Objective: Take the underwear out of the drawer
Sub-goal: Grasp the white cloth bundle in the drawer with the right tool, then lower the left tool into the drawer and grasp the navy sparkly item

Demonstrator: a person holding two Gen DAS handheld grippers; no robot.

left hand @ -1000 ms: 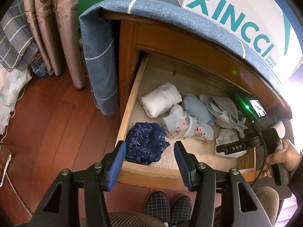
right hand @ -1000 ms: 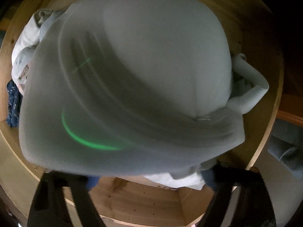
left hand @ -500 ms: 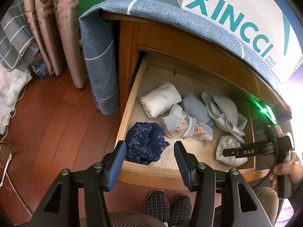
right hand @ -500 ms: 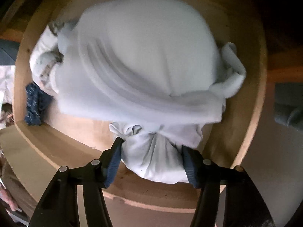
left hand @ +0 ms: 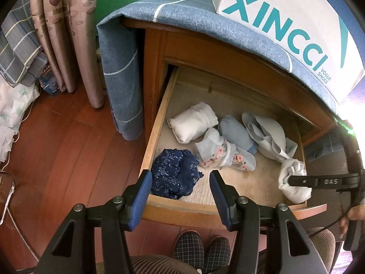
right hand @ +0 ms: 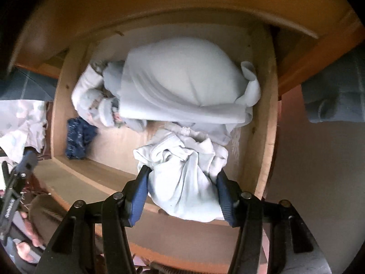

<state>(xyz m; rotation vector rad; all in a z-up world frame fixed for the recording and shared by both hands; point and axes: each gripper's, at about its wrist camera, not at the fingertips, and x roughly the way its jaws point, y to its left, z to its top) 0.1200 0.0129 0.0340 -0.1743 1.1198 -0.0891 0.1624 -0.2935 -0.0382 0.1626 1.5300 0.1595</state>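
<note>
The wooden drawer [left hand: 157, 123] stands pulled out with several pieces of underwear in it: a navy floral piece [left hand: 173, 175], a pale floral one [left hand: 216, 150], a white roll [left hand: 194, 123], a light blue roll [left hand: 237, 134] and a crumpled pale blue garment [left hand: 267, 132]. At the front right corner lies a white bundle [right hand: 182, 155]. My right gripper [right hand: 182, 173] points down on it, jaws closing, both pads pressed into its sides. One of its fingers [left hand: 319, 181] crosses the bundle [left hand: 296, 194] in the left wrist view. My left gripper [left hand: 180, 178] hangs open above the drawer's front edge, holding nothing.
A blue cloth [left hand: 121, 73] drapes over the nightstand, with a white shoe box [left hand: 285, 29] on top. Curtains [left hand: 68, 34] and a wooden floor [left hand: 57, 148] lie to the left. A person's checked slippers [left hand: 200, 248] stand below the drawer front.
My right gripper pulled back from the pale blue garment toward the drawer's front right, rose, and narrowed its jaws onto the white bundle. My left gripper stayed still.
</note>
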